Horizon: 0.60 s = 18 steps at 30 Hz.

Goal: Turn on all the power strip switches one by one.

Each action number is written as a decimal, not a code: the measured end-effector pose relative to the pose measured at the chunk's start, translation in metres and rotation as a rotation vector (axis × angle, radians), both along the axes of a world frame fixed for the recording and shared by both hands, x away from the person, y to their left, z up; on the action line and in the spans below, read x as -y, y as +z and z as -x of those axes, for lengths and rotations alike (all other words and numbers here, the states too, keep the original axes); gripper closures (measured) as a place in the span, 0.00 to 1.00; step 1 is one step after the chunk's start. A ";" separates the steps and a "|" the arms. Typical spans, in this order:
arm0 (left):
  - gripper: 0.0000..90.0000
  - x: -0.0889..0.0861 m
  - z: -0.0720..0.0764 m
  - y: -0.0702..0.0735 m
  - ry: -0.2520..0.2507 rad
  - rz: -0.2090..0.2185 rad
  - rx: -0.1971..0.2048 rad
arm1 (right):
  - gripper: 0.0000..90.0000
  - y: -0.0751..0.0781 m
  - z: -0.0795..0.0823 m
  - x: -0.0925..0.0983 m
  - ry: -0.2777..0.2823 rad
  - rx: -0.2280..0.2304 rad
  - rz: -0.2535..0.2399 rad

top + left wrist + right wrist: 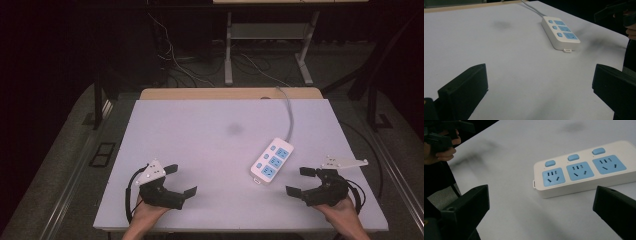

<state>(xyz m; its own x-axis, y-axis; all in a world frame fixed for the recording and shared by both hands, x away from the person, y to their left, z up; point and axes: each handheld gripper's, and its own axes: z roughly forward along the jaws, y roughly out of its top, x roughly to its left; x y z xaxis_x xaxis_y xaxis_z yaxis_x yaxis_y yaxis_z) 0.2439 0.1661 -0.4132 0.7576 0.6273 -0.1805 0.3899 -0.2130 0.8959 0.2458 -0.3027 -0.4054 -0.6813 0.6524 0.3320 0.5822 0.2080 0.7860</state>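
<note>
A white power strip [272, 160] with three blue sockets and blue switches lies flat on the white table [210, 140], right of centre, its grey cable [289, 112] running off the far edge. My left gripper [181, 180] rests near the front left, open, nothing between its jaws. My right gripper [301, 181] rests near the front right, open, just right of the strip's near end. In the left gripper view the power strip [560, 31] lies ahead and to the right. In the right gripper view the power strip [584, 170] lies close ahead, outside the jaws.
A faint dark smudge [234, 129] marks the table's middle. A wooden edge [230, 93] runs along the far side. Beyond it stand a metal frame [267, 45] and loose cables on a dark floor. The other hand [441, 142] shows at the upper left of the right gripper view.
</note>
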 end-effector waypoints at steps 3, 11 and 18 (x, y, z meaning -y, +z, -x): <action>0.00 0.000 0.000 0.000 0.000 -0.001 -0.001 | 0.01 0.000 -0.001 0.000 0.006 -0.001 0.012; 0.00 0.000 0.000 -0.002 -0.002 0.000 -0.012 | 0.01 -0.001 -0.004 -0.002 0.016 -0.025 0.034; 0.00 0.000 0.000 -0.002 0.000 -0.001 -0.016 | 0.01 0.006 -0.009 -0.006 0.035 -0.028 0.057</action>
<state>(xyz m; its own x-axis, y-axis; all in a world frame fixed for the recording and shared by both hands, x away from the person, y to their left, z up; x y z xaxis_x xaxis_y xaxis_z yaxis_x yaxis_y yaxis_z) 0.2443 0.1661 -0.4156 0.7542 0.6279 -0.1921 0.4047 -0.2141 0.8890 0.2552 -0.2965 -0.3998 -0.6948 0.6469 0.3144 0.5956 0.2725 0.7556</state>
